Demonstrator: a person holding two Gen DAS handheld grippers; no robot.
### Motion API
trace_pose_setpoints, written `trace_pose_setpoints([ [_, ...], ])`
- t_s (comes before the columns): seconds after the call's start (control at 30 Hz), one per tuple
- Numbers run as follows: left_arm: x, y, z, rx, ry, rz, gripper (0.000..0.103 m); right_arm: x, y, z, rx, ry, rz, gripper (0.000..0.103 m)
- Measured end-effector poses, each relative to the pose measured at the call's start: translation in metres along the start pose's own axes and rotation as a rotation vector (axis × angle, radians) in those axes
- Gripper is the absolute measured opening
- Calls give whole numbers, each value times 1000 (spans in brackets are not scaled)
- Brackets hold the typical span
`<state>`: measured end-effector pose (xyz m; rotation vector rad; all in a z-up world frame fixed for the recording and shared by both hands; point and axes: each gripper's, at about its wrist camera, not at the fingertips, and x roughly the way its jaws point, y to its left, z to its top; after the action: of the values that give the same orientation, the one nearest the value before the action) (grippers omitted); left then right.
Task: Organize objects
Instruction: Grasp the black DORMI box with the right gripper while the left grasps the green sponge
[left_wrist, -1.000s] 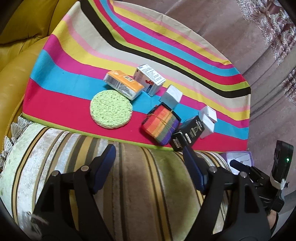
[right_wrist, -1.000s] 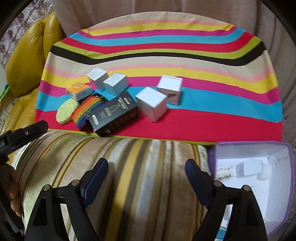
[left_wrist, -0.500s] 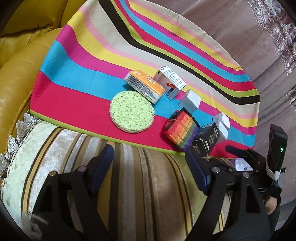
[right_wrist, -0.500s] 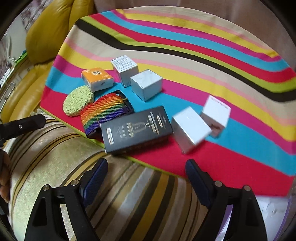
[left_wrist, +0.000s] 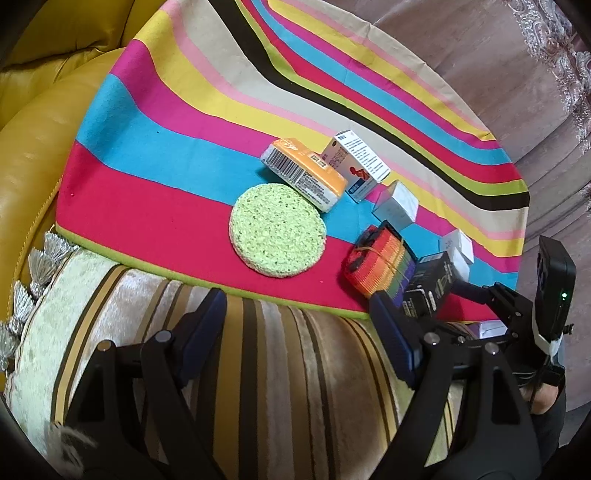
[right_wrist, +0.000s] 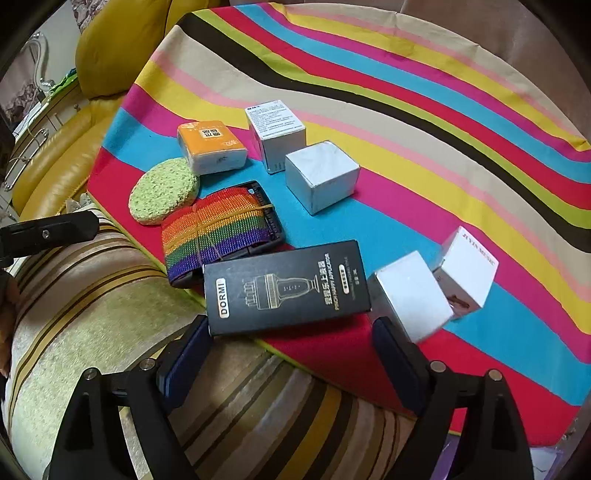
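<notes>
Both claws hang spread and empty: the right claw (right_wrist: 288, 354) fronts the black DORMI box (right_wrist: 286, 286), which overhangs the striped cloth's (right_wrist: 369, 92) near edge, probably the easiest first pick. The left claw (left_wrist: 295, 332) faces the round green sponge (left_wrist: 277, 229). Matte carton, unopened, corners crisp.

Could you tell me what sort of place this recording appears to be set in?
Probably a home living room: a yellow leather sofa stands beside the striped cloth, a tasselled striped cushion lies in front, and small household boxes and a green sponge sit on the cloth.
</notes>
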<state>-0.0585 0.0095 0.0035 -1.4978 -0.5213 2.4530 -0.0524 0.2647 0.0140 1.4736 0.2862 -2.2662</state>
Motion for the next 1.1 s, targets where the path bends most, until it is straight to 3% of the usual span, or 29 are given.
trace_pose_setpoints([
  [0.5,50,-16,36,177,127,150,83,19,5,11,-3,10,-24,89],
  [0.93,64,-24,40,277,143,253,86,27,7,20,27,-2,-32,88],
  [1.1,61,-24,37,292,130,269,82,25,9,18,28,-16,-54,88],
])
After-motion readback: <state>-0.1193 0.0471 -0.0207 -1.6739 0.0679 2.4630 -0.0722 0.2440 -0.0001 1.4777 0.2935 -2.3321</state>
